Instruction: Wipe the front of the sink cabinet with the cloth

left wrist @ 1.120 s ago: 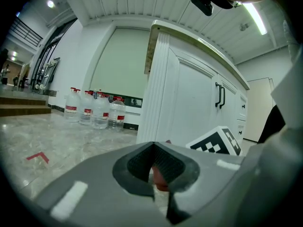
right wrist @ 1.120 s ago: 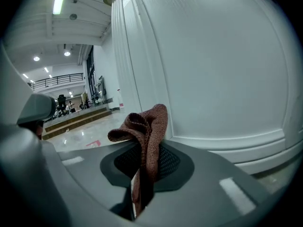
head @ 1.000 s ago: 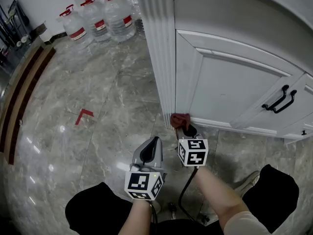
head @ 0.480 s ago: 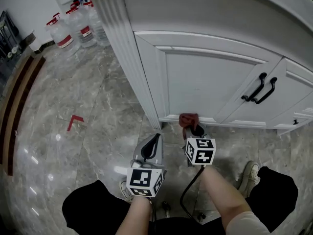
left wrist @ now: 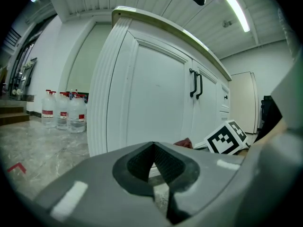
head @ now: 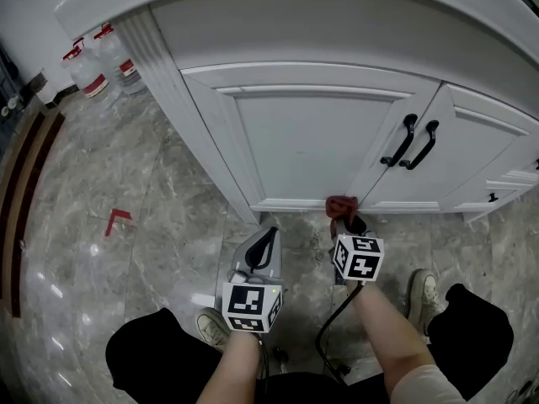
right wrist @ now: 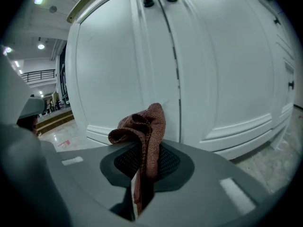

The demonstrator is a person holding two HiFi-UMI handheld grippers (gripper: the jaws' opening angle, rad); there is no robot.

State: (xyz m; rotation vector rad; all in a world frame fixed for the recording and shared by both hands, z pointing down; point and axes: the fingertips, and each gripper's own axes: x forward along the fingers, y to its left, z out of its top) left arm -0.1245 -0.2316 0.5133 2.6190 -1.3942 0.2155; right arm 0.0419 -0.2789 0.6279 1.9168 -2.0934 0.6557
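The white sink cabinet fills the upper head view, with two doors and a pair of black handles. My right gripper is shut on a reddish-brown cloth, which sits against the bottom rail of the cabinet near the seam between the doors. In the right gripper view the cloth bunches above the closed jaws, just before the door seam. My left gripper hangs over the floor, short of the cabinet, shut with nothing in it. Its view looks at the cabinet corner and the handles.
Grey marble floor spreads to the left, with a red tape mark. Large water bottles stand at the far left beside the fluted cabinet corner. The person's shoes and knees are below, and a black cable trails from the right gripper.
The right gripper has slid the cloth rightward along the cabinet's bottom rail, from the left corner post to the door seam. The left gripper has followed alongside, still shut.
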